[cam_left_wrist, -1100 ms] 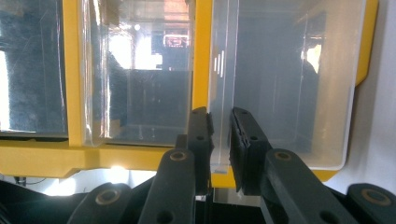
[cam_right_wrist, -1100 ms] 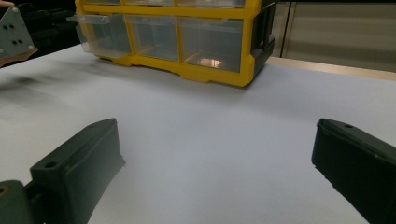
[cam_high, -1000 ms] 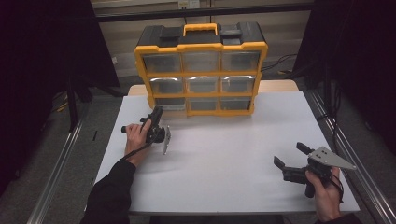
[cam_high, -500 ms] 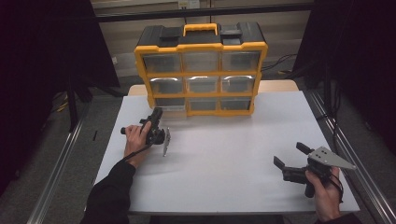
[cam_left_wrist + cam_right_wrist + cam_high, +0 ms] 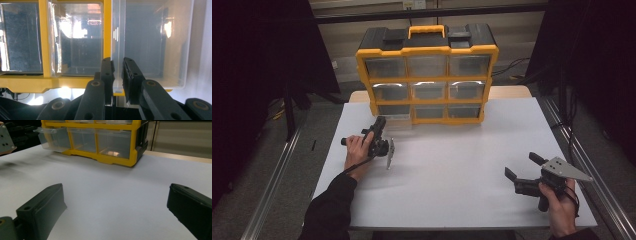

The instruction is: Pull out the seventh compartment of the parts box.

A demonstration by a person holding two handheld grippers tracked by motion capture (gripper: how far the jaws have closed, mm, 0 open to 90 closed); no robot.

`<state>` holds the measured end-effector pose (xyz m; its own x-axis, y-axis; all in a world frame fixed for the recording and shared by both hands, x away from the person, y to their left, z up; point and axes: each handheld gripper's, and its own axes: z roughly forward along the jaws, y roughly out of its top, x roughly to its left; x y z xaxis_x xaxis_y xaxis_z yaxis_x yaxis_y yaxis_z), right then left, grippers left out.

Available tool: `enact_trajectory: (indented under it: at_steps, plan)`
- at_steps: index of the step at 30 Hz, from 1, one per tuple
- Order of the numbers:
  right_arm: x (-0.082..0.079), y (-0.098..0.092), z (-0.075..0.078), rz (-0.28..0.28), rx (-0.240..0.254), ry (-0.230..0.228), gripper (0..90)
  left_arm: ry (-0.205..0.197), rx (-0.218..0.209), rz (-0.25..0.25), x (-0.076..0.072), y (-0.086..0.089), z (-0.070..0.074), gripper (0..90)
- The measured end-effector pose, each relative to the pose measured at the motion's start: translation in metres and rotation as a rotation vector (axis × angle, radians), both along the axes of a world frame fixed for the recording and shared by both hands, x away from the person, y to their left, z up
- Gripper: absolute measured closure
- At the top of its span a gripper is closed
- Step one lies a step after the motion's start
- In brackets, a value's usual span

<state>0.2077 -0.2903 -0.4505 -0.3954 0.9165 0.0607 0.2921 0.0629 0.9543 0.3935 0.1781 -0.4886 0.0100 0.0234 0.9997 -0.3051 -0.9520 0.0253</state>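
Note:
A yellow and black organiser (image 5: 428,48) with clear drawers stands at the back of the white table (image 5: 452,165). Its bottom-left drawer (image 5: 396,119) is pulled out a little and looks empty. My left gripper (image 5: 381,122) is at that drawer. In the left gripper view the jaws are shut on the front lip of the clear drawer (image 5: 150,45), with the gripper (image 5: 117,63) squeezing the thin wall. My right gripper (image 5: 522,166) hovers over the table's front right, open, nothing between its jaws (image 5: 115,191). The right gripper view shows the drawer (image 5: 53,138) sticking out of the organiser (image 5: 112,160).
The other drawers (image 5: 428,90) are pushed in. Metal rails (image 5: 277,175) run along both sides of the table, with dark curtains beyond. The table's front edge lies just ahead of the person's sleeve (image 5: 332,210).

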Motion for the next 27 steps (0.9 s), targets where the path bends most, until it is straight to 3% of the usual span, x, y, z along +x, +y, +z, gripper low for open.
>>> enact_trajectory:
  at_steps: [3, 5, 6, 7, 9, 10, 12, 15, 16, 17, 20, 21, 22, 23, 25, 27]
  plan:
    - [-0.0001, 0.0002, 0.0000, 0.003, 0.000, 0.003, 0.8, 0.008, -0.009, 0.011, -0.0014, 0.0002, -0.0006, 79.8]
    - [-0.0001, -0.0002, 0.0002, -0.001, 0.001, 0.002, 0.8, 0.014, 0.052, 0.032, -0.0033, -0.0002, 0.0031, 79.8]
    - [-0.0001, -0.0002, 0.0002, -0.001, 0.001, 0.002, 0.8, 0.014, 0.052, 0.032, -0.0033, -0.0002, 0.0031, 79.8]
    - [-0.0003, -0.0002, 0.0002, -0.001, 0.002, 0.003, 0.8, -0.010, 0.018, 0.027, -0.0040, 0.0006, 0.0013, 79.8]
    - [-0.0003, -0.0002, 0.0002, -0.002, 0.001, 0.003, 0.8, 0.012, -0.006, 0.012, -0.0030, 0.0005, -0.0016, 79.8]
    - [-0.0001, 0.0000, 0.0001, -0.002, -0.001, 0.000, 0.8, 0.001, -0.039, -0.012, -0.0015, 0.0002, -0.0034, 79.8]
    - [-0.0002, 0.0002, 0.0003, 0.002, -0.004, 0.000, 0.8, 0.008, 0.028, 0.015, -0.0039, 0.0001, 0.0006, 79.8]
    - [-0.0003, 0.0001, 0.0003, 0.000, -0.002, 0.000, 0.8, 0.002, 0.045, 0.019, -0.0049, 0.0007, 0.0015, 79.9]
    - [-0.0003, 0.0000, 0.0003, 0.000, -0.002, -0.001, 0.8, 0.004, 0.001, 0.014, -0.0048, 0.0011, -0.0012, 79.9]
    - [-0.0003, -0.0001, 0.0003, 0.001, -0.002, 0.001, 0.8, -0.002, -0.012, -0.024, -0.0023, 0.0014, -0.0021, 79.9]
    - [-0.0002, -0.0001, 0.0002, 0.002, -0.002, 0.001, 0.8, 0.003, 0.034, 0.020, -0.0072, 0.0013, 0.0019, 79.7]
    - [-0.0002, 0.0000, 0.0002, 0.000, -0.002, 0.000, 0.7, 0.011, 0.022, 0.015, -0.0069, 0.0013, 0.0008, 79.8]
    - [-0.0002, 0.0001, 0.0002, 0.000, -0.002, 0.000, 0.7, 0.005, -0.027, -0.023, -0.0048, 0.0008, -0.0021, 79.8]
    - [-0.0001, 0.0001, 0.0001, 0.000, -0.004, 0.000, 0.7, 0.007, -0.020, -0.013, -0.0055, 0.0011, -0.0018, 79.8]
    - [-0.0001, 0.0002, 0.0001, 0.001, -0.004, 0.002, 0.7, 0.020, 0.033, 0.010, -0.0073, 0.0013, 0.0011, 79.7]
    - [0.0001, 0.0001, 0.0001, 0.000, -0.005, 0.000, 0.7, 0.010, 0.035, -0.005, -0.0070, 0.0014, 0.0014, 79.8]
